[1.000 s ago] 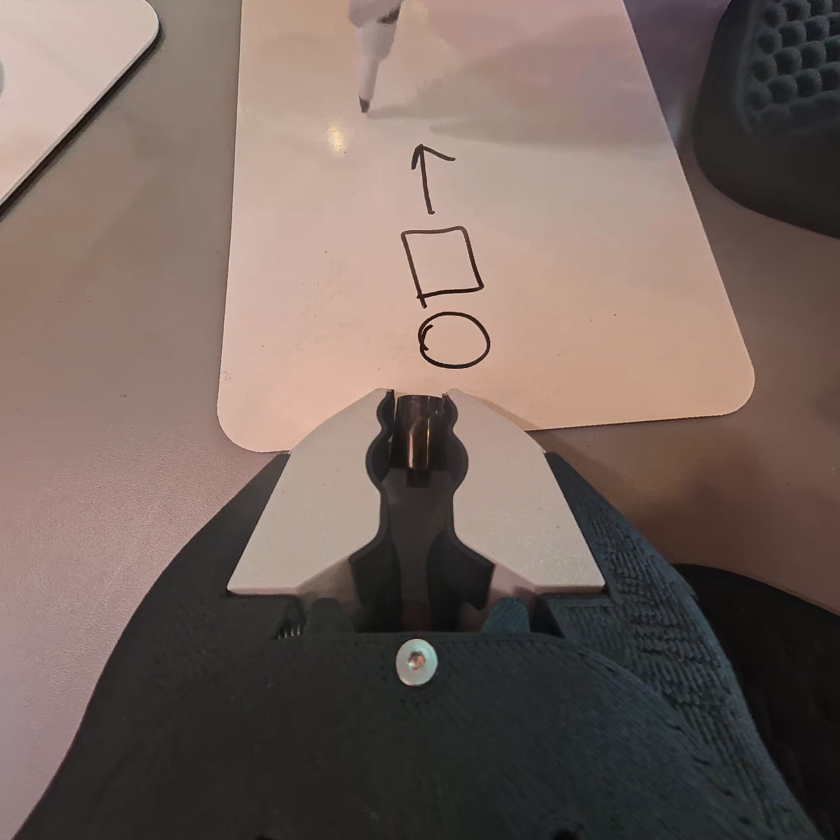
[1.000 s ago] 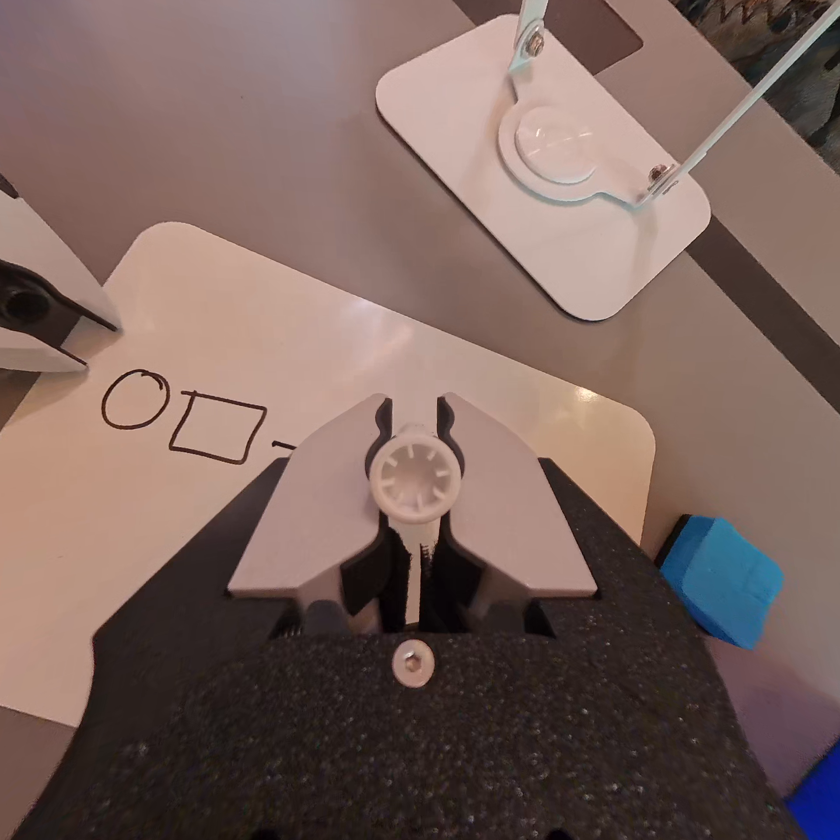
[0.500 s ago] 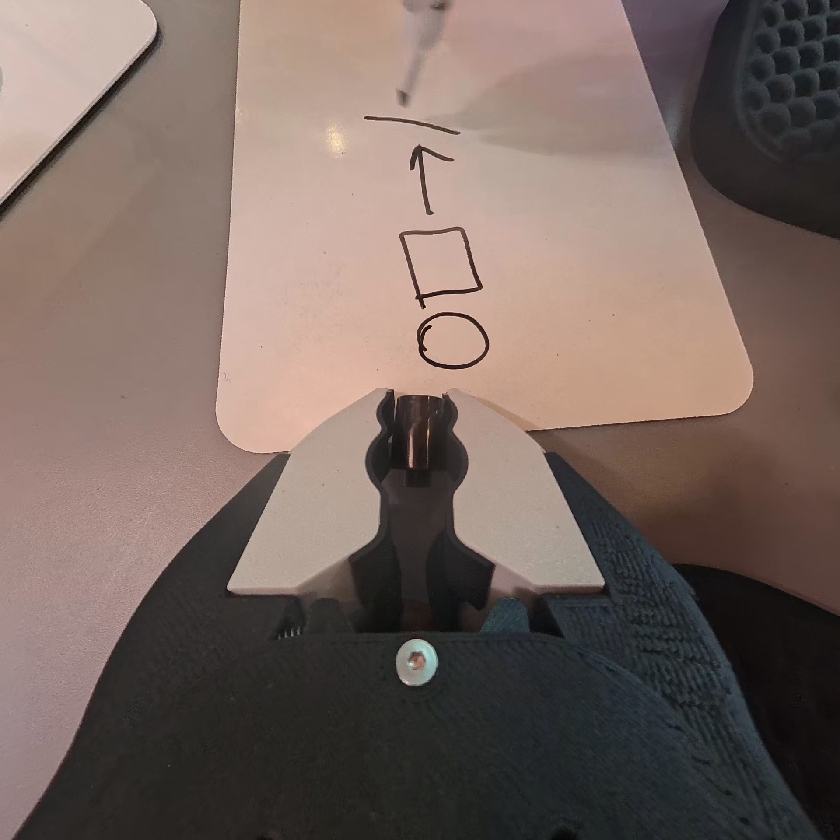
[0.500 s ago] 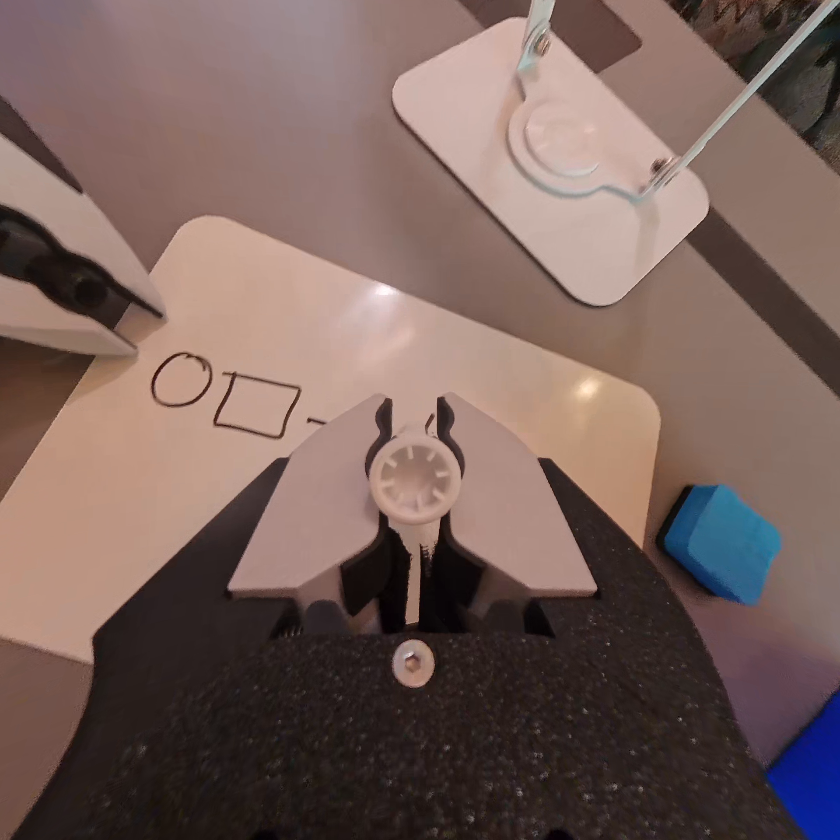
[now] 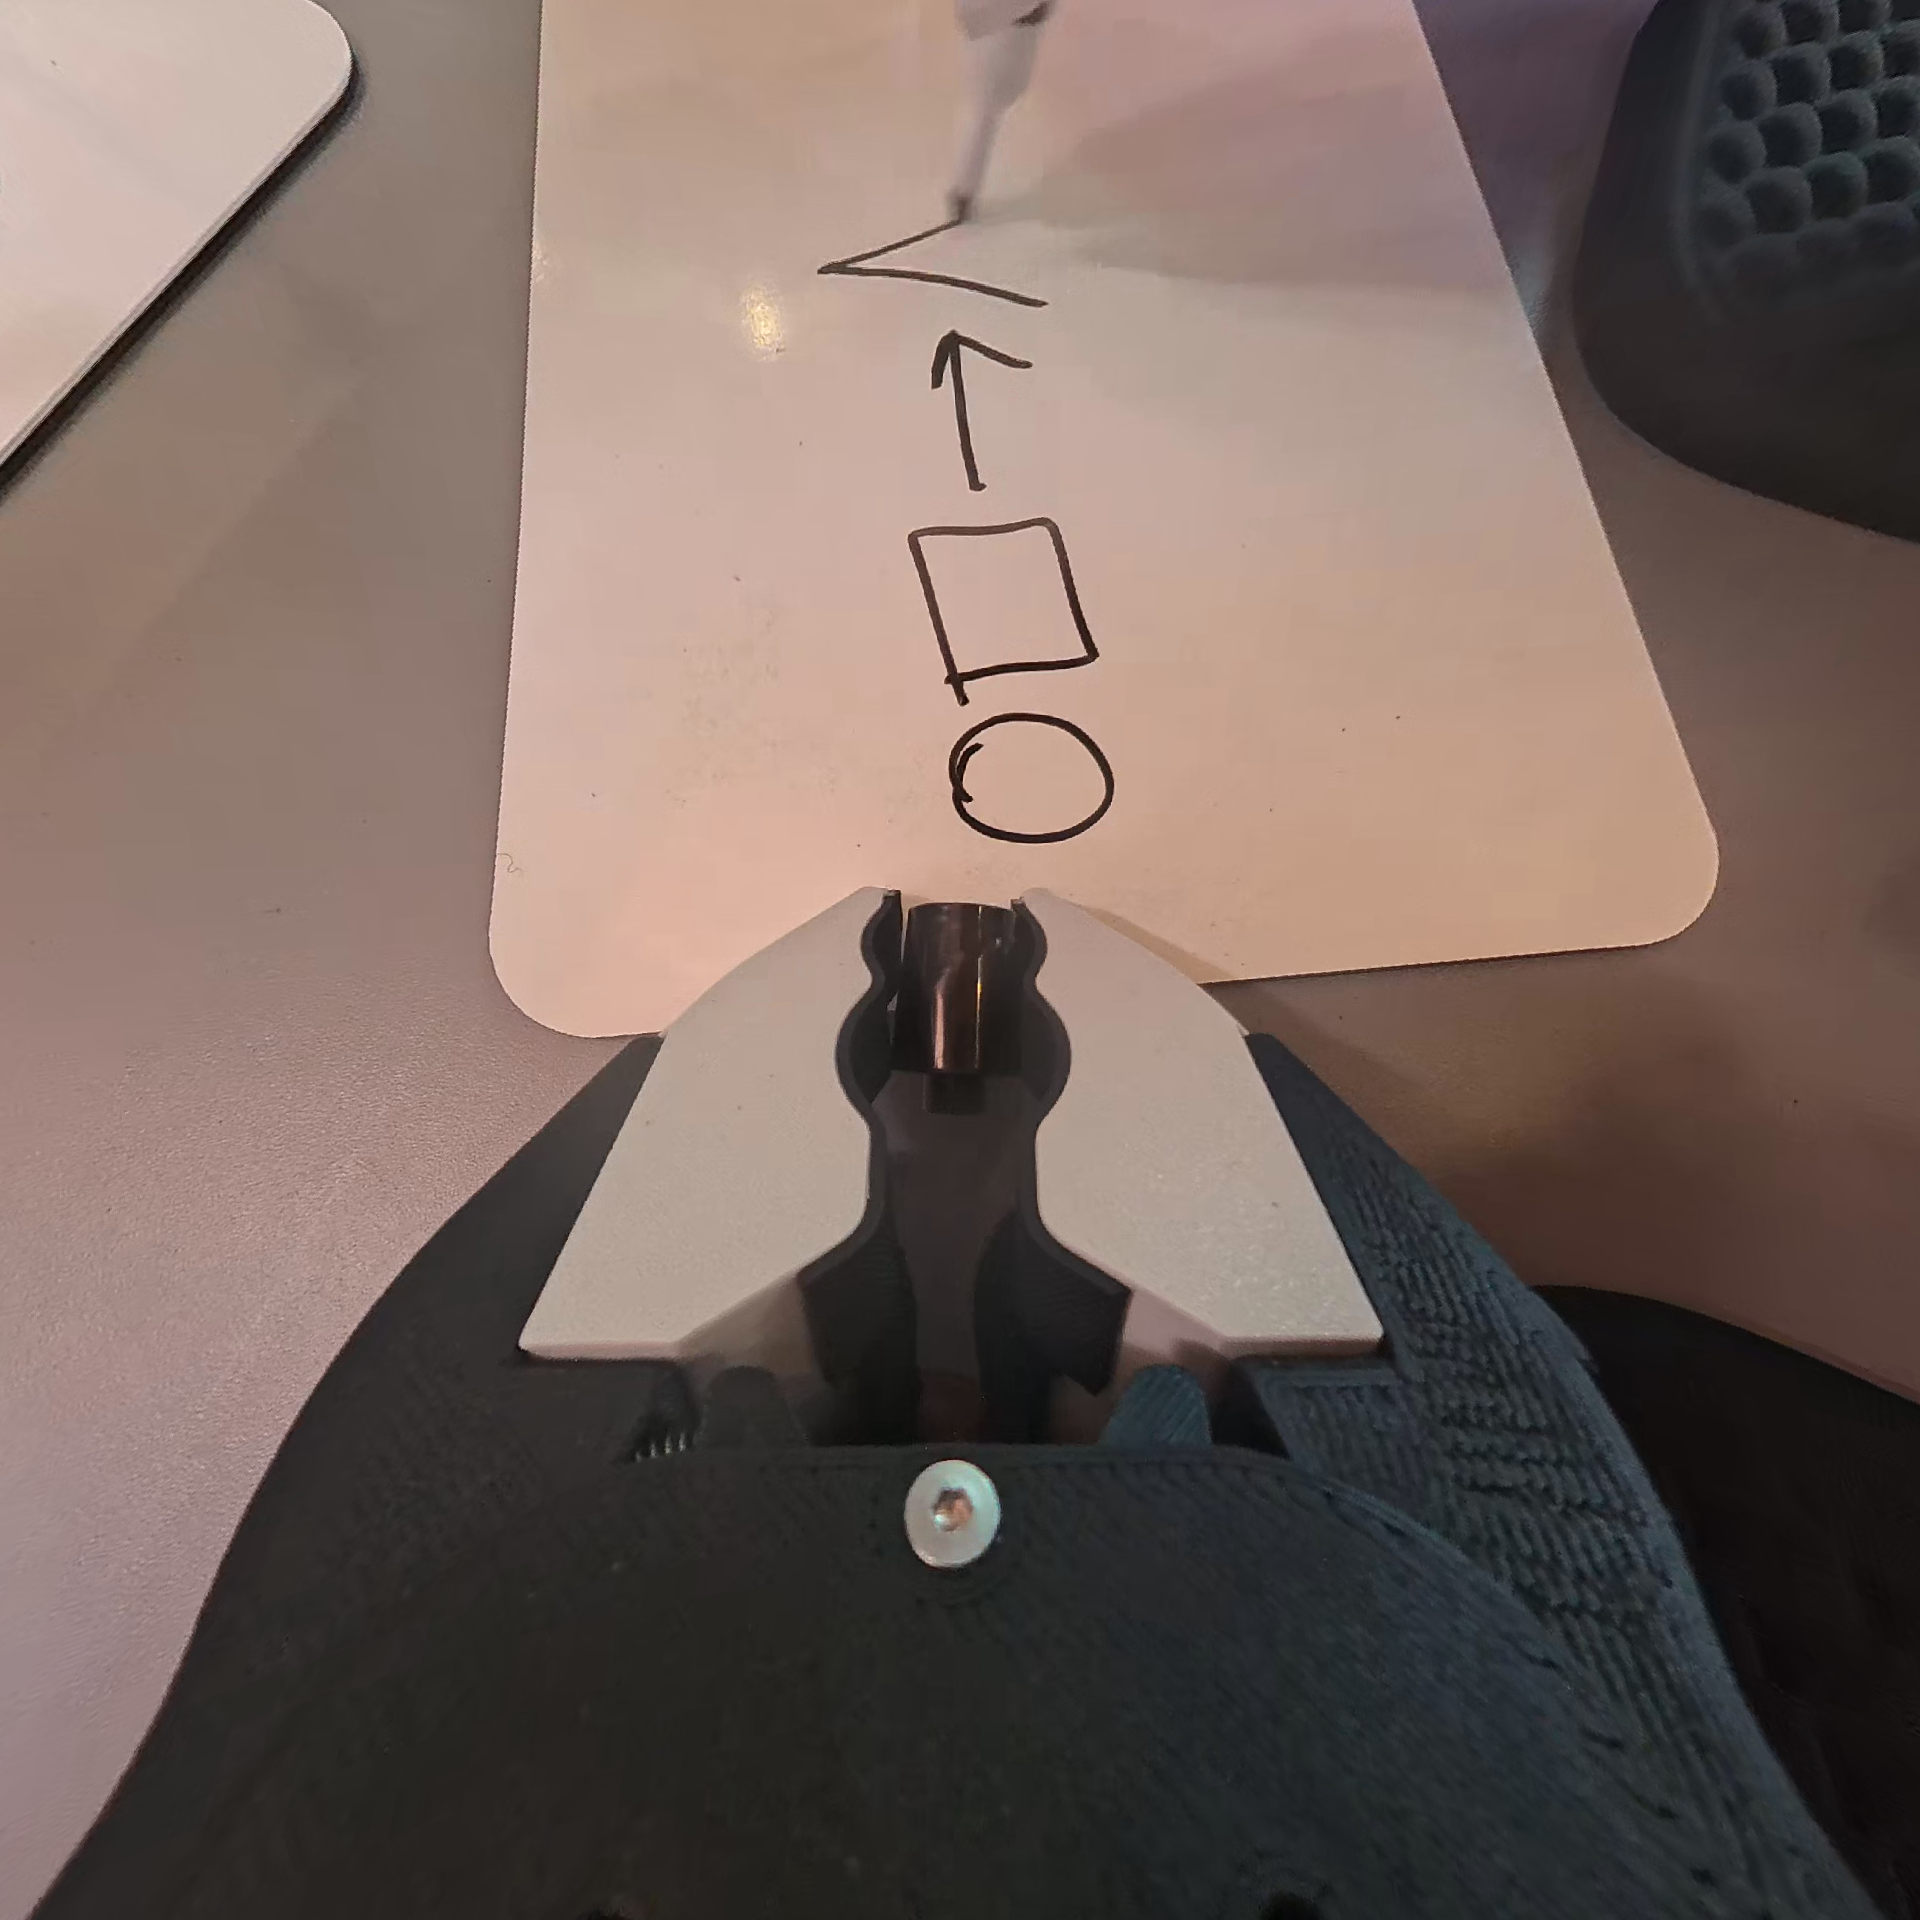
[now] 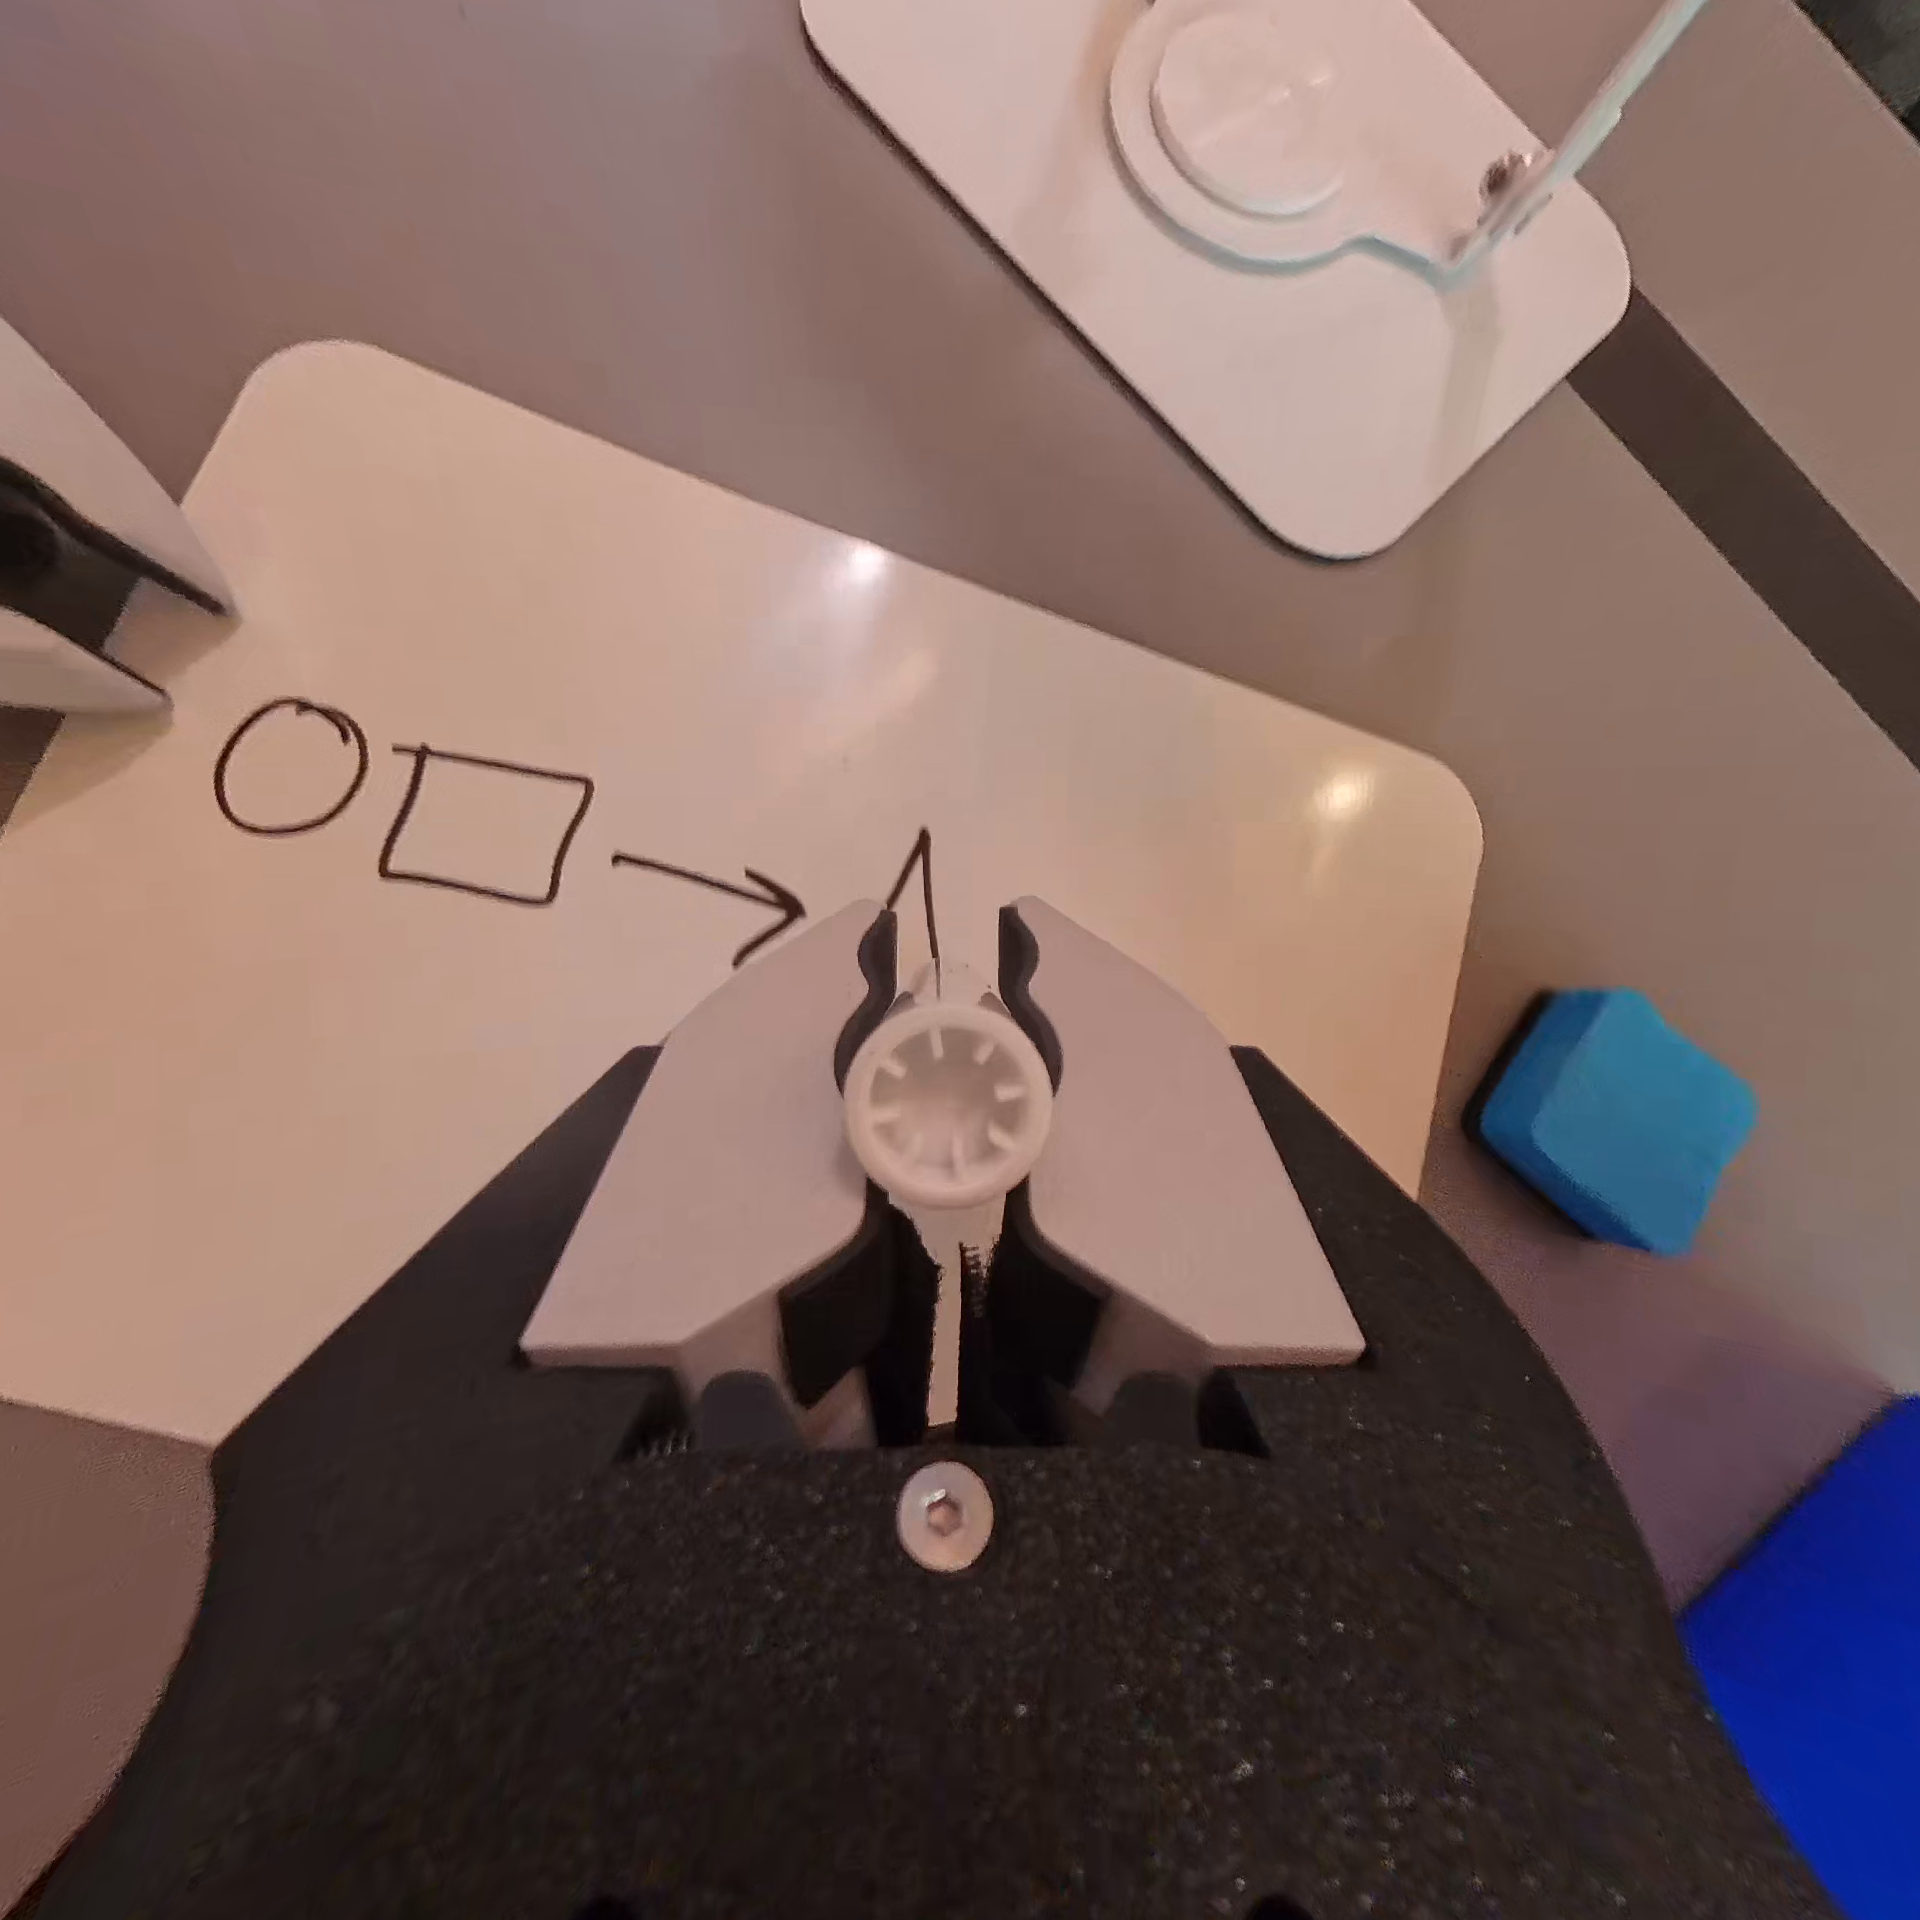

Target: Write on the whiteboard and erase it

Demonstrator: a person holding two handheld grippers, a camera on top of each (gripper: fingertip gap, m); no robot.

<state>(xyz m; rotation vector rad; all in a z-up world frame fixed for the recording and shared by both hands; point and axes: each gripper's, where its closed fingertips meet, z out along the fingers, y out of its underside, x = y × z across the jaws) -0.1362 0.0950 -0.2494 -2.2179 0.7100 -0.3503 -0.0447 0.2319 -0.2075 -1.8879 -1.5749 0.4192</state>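
A white whiteboard lies on the grey table, also in the right wrist view. It bears a black circle, a square, an arrow and two strokes meeting in a point. My right gripper is shut on a white marker; its tip touches the board at the end of the newest stroke. My left gripper is shut on a black marker cap at the board's near short edge, next to the circle.
A blue eraser lies on the table just off the board's right edge. A white stand base with a thin metal frame stands beyond the board. A bright blue object shows at the lower right. The gap from one gripper's tips to the other's is roughly 15 centimeters.
The marker drew a line past the arrowhead, then a second slanted stroke from that line's left end. The right gripper moved along the board. The left gripper stayed put.
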